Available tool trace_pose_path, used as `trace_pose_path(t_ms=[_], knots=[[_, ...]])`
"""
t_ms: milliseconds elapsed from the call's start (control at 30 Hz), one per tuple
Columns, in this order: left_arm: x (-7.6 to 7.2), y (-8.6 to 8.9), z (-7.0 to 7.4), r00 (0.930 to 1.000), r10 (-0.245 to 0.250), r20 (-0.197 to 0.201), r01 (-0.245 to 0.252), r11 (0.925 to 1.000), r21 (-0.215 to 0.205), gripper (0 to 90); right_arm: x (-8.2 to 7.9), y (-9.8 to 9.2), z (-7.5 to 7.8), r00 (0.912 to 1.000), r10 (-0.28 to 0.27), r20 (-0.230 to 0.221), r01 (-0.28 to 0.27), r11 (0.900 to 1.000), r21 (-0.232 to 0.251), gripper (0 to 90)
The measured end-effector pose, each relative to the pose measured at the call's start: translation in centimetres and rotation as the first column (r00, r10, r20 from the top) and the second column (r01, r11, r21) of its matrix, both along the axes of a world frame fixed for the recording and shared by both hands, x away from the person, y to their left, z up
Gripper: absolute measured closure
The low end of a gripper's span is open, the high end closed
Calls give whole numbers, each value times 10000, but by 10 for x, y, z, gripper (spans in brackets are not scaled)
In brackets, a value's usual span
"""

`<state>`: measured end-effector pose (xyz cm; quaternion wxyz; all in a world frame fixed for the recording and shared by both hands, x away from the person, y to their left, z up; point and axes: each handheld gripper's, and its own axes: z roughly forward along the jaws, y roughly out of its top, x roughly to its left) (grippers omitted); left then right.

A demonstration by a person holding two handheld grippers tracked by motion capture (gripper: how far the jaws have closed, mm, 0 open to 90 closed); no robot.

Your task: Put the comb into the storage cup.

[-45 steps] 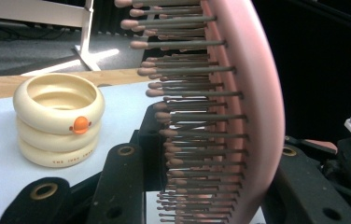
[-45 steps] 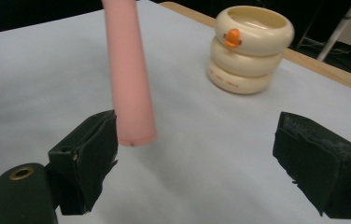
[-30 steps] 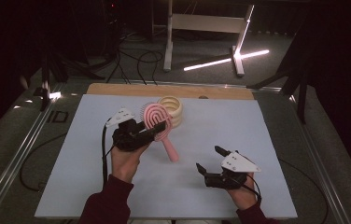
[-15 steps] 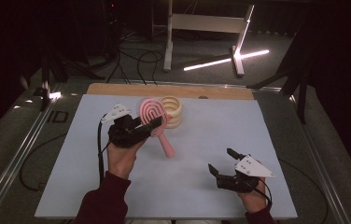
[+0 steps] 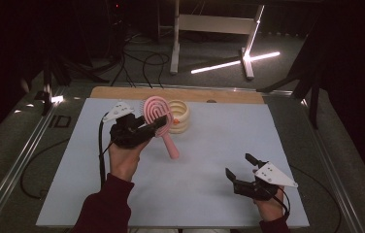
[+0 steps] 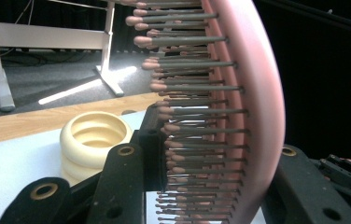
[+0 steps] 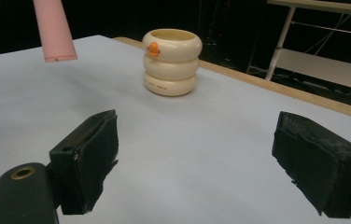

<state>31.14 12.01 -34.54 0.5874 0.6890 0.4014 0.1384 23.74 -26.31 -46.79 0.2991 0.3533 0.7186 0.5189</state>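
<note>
Left hand-held gripper (image 5: 158, 124) clamps the pink hairbrush (image 5: 155, 110) by its head, handle toward 5 o'clock for stowing in the cream holder (image 5: 179, 116); right hand-held gripper (image 5: 241, 167) waits unclenched, empty.

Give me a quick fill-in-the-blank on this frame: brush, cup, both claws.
1. The left claw is shut on the head of the pink ____.
2. The right claw is ____ with nothing between its pads.
3. The ringed cream cup stands ____ on the table.
4. The hairbrush is held with its handle pointing ____.

Missing words: hairbrush; open; upright; down
</note>
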Motion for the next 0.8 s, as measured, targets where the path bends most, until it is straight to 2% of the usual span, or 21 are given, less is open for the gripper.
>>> trace_pose_path(t_ms=[467, 800], knots=[[12, 0, 14, 9998, 58, 167, -60, 9999, 111, 637, 2, -10, -7, 9994, -261, -210, 264, 9996, 117, 142], [21, 0, 21, 9998, 18, 221, -20, 10000, 74, 637, 2, -14, -8, 9985, -517, -163, 520, 9984, 208, 142]])
